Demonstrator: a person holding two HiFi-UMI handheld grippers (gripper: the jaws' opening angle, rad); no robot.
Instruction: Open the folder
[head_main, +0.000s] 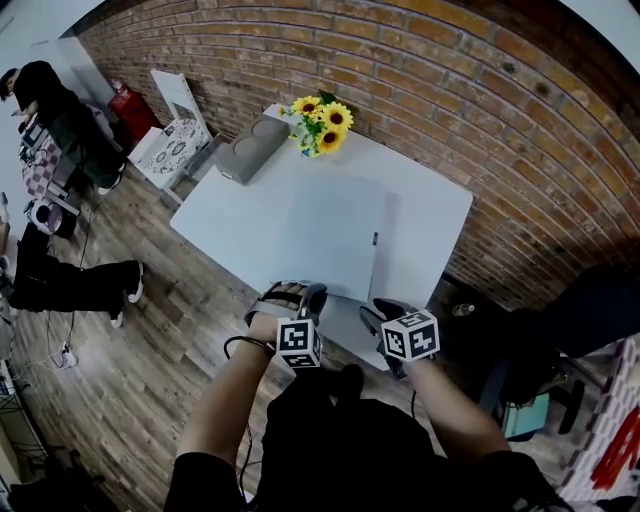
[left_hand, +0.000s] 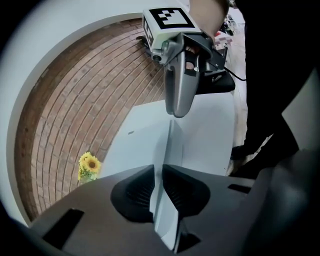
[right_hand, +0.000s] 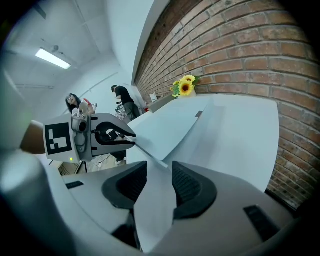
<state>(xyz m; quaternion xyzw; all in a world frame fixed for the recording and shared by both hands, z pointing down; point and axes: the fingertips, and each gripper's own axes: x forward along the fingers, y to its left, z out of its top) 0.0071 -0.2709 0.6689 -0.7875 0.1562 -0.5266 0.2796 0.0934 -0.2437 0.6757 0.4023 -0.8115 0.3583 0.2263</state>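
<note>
Spreading below me is the white tabletop (head_main: 430, 215), set against a brick wall (head_main: 480, 90). On it lies the folder (head_main: 330, 240), a plain pale blue-grey rectangle. It is flat over most of its area, and its near edge sits at the tabletop's near edge, right under my hands. Its long axis appears to run away from me toward the sunflowers (head_main: 320, 122) at the far side. A small dark mark shows on its right-hand edge.

At the near end the top cover is lifted off the sheet beneath, so the two part in a shallow wedge.

My left gripper (left_hand: 160, 187) is nearly closed, its two pads pinched on the thin edge of that raised cover. My right gripper (right_hand: 159, 186) stands wide apart, just beside the left one. A sheet of the folder passes between its jaws, but the pads do not clamp it. Whether the sheet brushes one pad I cannot tell.
</note>
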